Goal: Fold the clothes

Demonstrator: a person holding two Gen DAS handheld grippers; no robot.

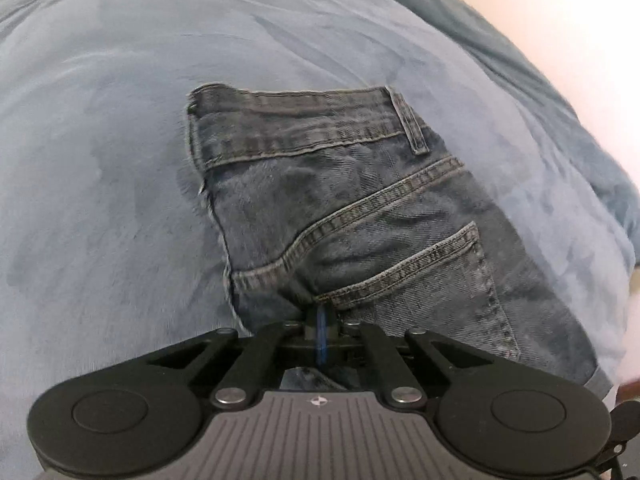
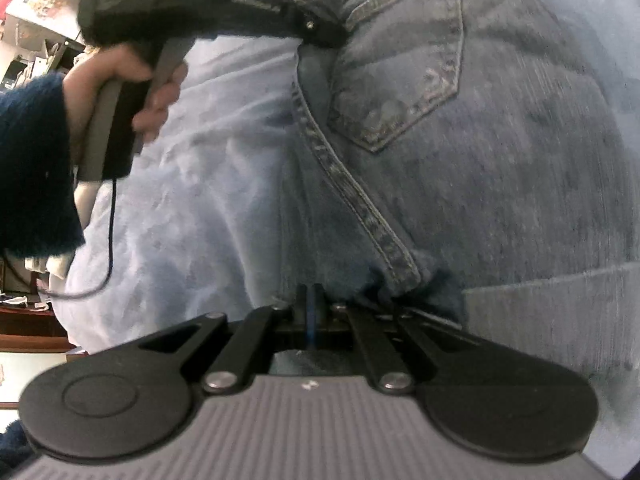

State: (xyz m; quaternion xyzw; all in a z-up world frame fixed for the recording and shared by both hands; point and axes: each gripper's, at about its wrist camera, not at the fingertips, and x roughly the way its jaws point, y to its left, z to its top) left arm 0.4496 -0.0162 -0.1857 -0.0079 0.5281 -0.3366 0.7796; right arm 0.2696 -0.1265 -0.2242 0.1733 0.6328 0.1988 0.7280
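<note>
1. the jeans (image 1: 340, 216) lie on a blue blanket (image 1: 100, 160), seat side up, with the waistband and a back pocket (image 2: 400, 60) showing.
2. the left gripper (image 1: 322, 316) has its jaws pinched together on the denim edge just below the pocket seam.
3. the right gripper (image 2: 310, 300) is likewise closed, nipping a bunched bit of denim near the centre seam further down.
4. in the right view a hand (image 2: 132, 88) in a dark sleeve works the left tool's handle.
5. my reading: the jeans look already halved leg on leg; both grips are set, so the crosswise folds are not yet done.
6. legs and hems are out of view, so how much is left is uncertain.
</note>
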